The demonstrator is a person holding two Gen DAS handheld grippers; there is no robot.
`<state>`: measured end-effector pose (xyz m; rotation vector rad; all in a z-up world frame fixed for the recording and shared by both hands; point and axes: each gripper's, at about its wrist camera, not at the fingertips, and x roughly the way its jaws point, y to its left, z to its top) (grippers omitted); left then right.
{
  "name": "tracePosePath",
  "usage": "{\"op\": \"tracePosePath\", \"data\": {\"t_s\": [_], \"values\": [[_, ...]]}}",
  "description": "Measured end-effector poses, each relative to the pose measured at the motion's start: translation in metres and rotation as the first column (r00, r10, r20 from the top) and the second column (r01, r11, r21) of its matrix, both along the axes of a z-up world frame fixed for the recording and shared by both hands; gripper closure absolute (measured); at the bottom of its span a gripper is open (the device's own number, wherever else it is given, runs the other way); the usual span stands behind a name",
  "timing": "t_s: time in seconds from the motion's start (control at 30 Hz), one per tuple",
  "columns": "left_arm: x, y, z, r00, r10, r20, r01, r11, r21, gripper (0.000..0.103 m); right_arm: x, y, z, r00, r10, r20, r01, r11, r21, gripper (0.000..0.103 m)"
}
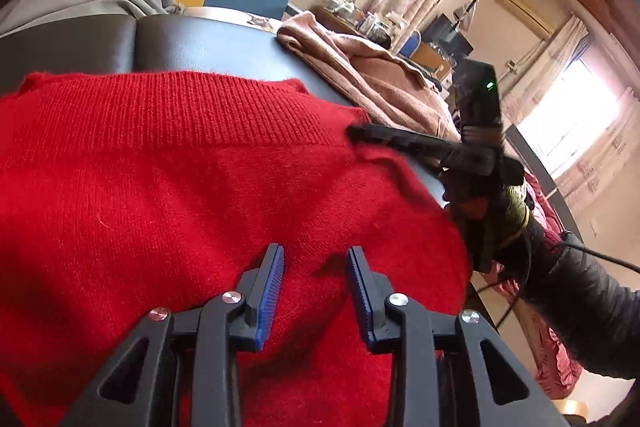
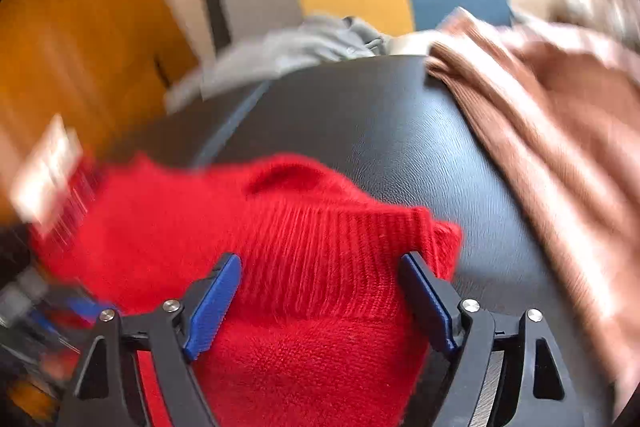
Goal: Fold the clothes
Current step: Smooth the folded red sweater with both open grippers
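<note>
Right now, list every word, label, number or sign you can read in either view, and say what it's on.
None can be read.
White tag or card at the left edge of the red sweater: streaked by motion blur, unreadable.
Clutter on the far desk: too small to make out any labels.
Green light on the right tool's black body: a lamp only, no text.

You've got open black leather surface point(image 2: 360, 131) just past the ribbed hem of the red sweater point(image 2: 320, 251), so there's room to slide forward there. On the right the brown garment point(image 2: 552, 131) eats up that whole side. The far edge is blocked by the grey clothing pile point(image 2: 288, 47). From the left wrist view, your right gripper point(image 1: 360, 133) sits at the sweater's right edge, crowding that corner.
</note>
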<state>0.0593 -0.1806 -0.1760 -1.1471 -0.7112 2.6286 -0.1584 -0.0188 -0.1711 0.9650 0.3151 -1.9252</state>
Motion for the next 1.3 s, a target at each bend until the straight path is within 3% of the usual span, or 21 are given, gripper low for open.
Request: {"op": "tracePosePath", "data": {"t_s": [0.07, 0.2, 0.27, 0.37, 0.43, 0.5, 0.6, 0.7, 0.83, 1.0, 1.07, 1.1, 1.17, 1.3], "values": [[0.008, -0.002, 0.005, 1.000, 0.013, -0.004, -0.013, 1.000, 0.009, 0.070, 0.007, -0.010, 0.001, 0.996, 0.030, -0.082, -0.023, 0.996, 0.086, 0.013], [0.053, -0.029, 0.024, 0.996, 0.088, -0.033, -0.087, 0.995, 0.038, 0.068, 0.004, -0.014, 0.028, 0.997, -0.021, -0.081, 0.032, 0.990, 0.135, 0.009], [0.086, -0.050, 0.034, 0.987, 0.150, -0.065, -0.148, 0.988, 0.038, 0.067, 0.014, -0.016, 0.054, 0.994, 0.014, -0.111, -0.007, 0.998, 0.058, 0.000], [0.149, -0.093, 0.047, 0.950, 0.300, -0.084, -0.299, 0.954, 0.020, 0.066, 0.044, -0.038, 0.081, 0.987, 0.132, -0.093, -0.140, 0.987, -0.081, 0.000], [0.191, -0.121, 0.050, 0.912, 0.399, -0.093, -0.400, 0.916, 0.007, 0.064, 0.070, -0.061, 0.082, 0.968, 0.237, -0.085, -0.245, 0.964, -0.107, 0.000], [0.227, -0.145, 0.050, 0.876, 0.473, -0.097, -0.475, 0.880, 0.005, 0.060, 0.092, -0.089, 0.070, 0.940, 0.329, -0.088, -0.335, 0.940, -0.063, 0.000], [0.255, -0.170, 0.039, 0.867, 0.493, -0.072, -0.491, 0.870, 0.039, 0.059, 0.103, -0.124, 0.036, 0.929, 0.352, -0.111, -0.348, 0.936, 0.053, 0.000], [0.254, -0.179, 0.026, 0.900, 0.433, -0.054, -0.430, 0.901, 0.056, 0.056, 0.091, -0.125, 0.005, 0.945, 0.305, -0.119, -0.297, 0.951, 0.081, 0.000], [0.227, -0.184, 0.002, 0.942, 0.336, -0.015, -0.334, 0.940, 0.073, 0.052, 0.083, -0.111, -0.002, 0.942, 0.315, -0.113, -0.313, 0.949, 0.040, 0.000], [0.209, -0.192, -0.012, 0.968, 0.251, 0.027, -0.251, 0.945, 0.210, 0.055, 0.093, -0.114, -0.006, 0.934, 0.315, -0.169, -0.303, 0.949, 0.092, 0.000], [0.208, -0.190, -0.007, 0.974, 0.224, 0.020, -0.222, 0.945, 0.238, 0.080, 0.092, -0.114, -0.005, 0.934, 0.314, -0.169, -0.302, 0.949, 0.091, 0.000], [0.209, -0.188, -0.005, 0.973, 0.227, 0.033, -0.229, 0.953, 0.200, 0.094, 0.095, -0.111, -0.002, 0.935, 0.312, -0.165, -0.301, 0.949, 0.088, 0.000], [0.220, -0.187, -0.009, 0.968, 0.239, 0.078, -0.248, 0.958, 0.143, 0.096, 0.095, -0.110, -0.002, 0.936, 0.312, -0.165, -0.302, 0.950, 0.083, 0.000], [0.235, -0.186, -0.023, 0.957, 0.260, 0.128, -0.277, 0.950, 0.143, 0.097, 0.093, -0.111, -0.004, 0.934, 0.313, -0.170, -0.303, 0.949, 0.082, 0.000]]}}
